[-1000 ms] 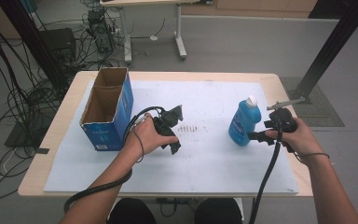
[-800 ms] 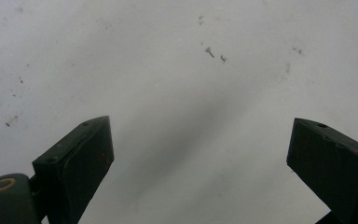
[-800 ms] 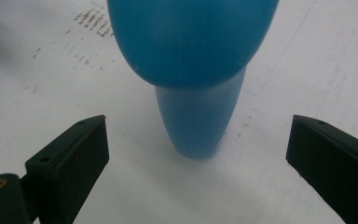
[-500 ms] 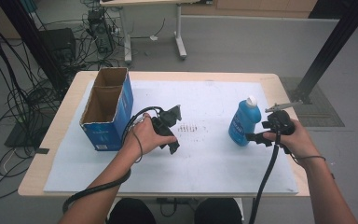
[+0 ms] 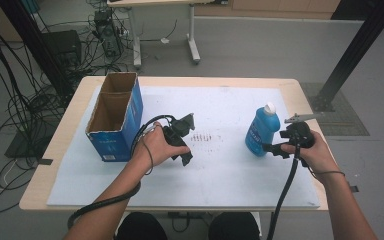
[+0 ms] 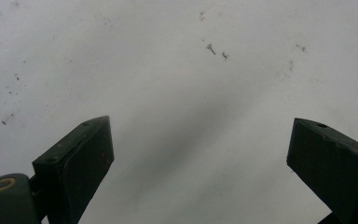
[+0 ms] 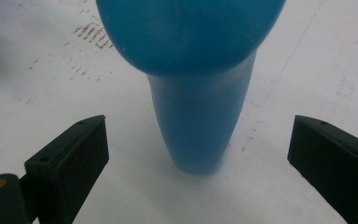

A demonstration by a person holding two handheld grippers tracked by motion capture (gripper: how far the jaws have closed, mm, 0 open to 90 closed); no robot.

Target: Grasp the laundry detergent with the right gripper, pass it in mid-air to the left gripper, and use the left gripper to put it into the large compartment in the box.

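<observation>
**Both grippers spread; bottle upright at centre right**

The blue bottle (image 5: 262,131) with white cap stands upright on the white table mat (image 5: 230,175), centre right of the high view. The right gripper (image 5: 271,148) sits just beside it — jaws spread wide, the bottle between them but untouched (image 7: 200,84). The left gripper (image 5: 186,142), centre frame, points down at bare mat, jaws also spread. An open cardboard box (image 5: 114,116) stands at left.
</observation>
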